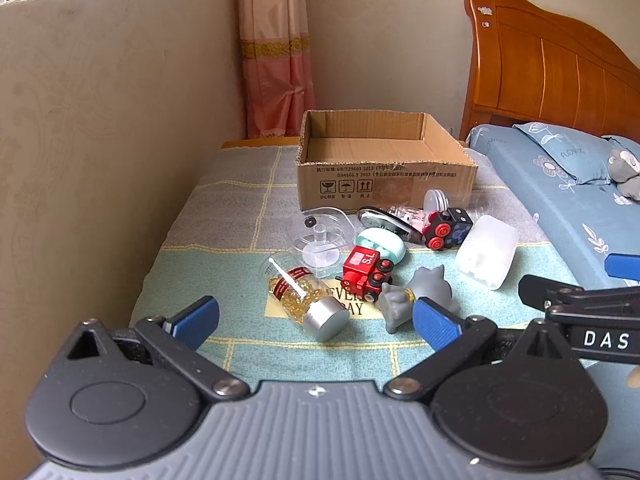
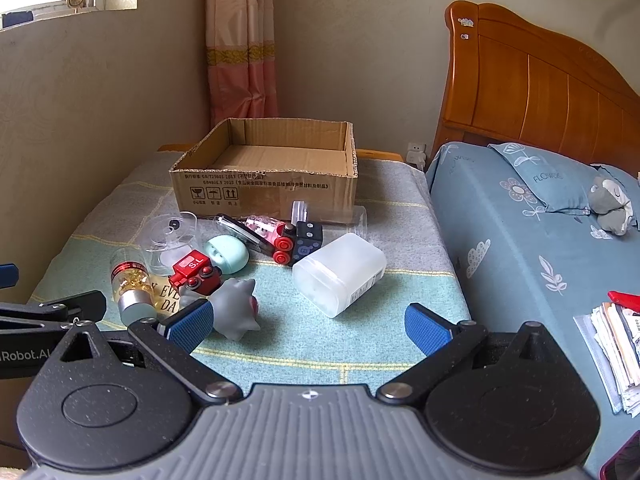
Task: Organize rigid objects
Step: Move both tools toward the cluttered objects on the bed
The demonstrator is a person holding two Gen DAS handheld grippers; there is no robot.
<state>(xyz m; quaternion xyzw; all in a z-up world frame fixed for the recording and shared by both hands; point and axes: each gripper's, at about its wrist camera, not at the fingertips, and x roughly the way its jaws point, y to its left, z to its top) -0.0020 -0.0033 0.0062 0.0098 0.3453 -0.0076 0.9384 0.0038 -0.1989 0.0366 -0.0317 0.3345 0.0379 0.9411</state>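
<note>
An open, empty cardboard box (image 1: 384, 168) (image 2: 266, 184) stands at the back of a checked cloth. In front of it lie a capsule bottle with a silver cap (image 1: 308, 300) (image 2: 130, 286), a red toy train (image 1: 366, 272) (image 2: 194, 270), a grey toy animal (image 1: 416, 292) (image 2: 236, 308), a frosted white container (image 1: 486, 252) (image 2: 340, 272), a black and red toy engine (image 1: 446, 228) (image 2: 298, 242), a mint case (image 1: 380, 242) (image 2: 226, 254) and clear plastic pieces (image 1: 320, 240) (image 2: 168, 236). My left gripper (image 1: 316, 322) is open before the bottle. My right gripper (image 2: 308, 326) is open before the white container.
A bed with blue floral bedding (image 2: 540, 248) and a wooden headboard (image 2: 540, 92) lies to the right. A grey plush (image 2: 610, 204) sits by the pillow. A stack of papers (image 2: 612, 352) lies on the bed's near edge. A wall (image 1: 100, 160) borders the left.
</note>
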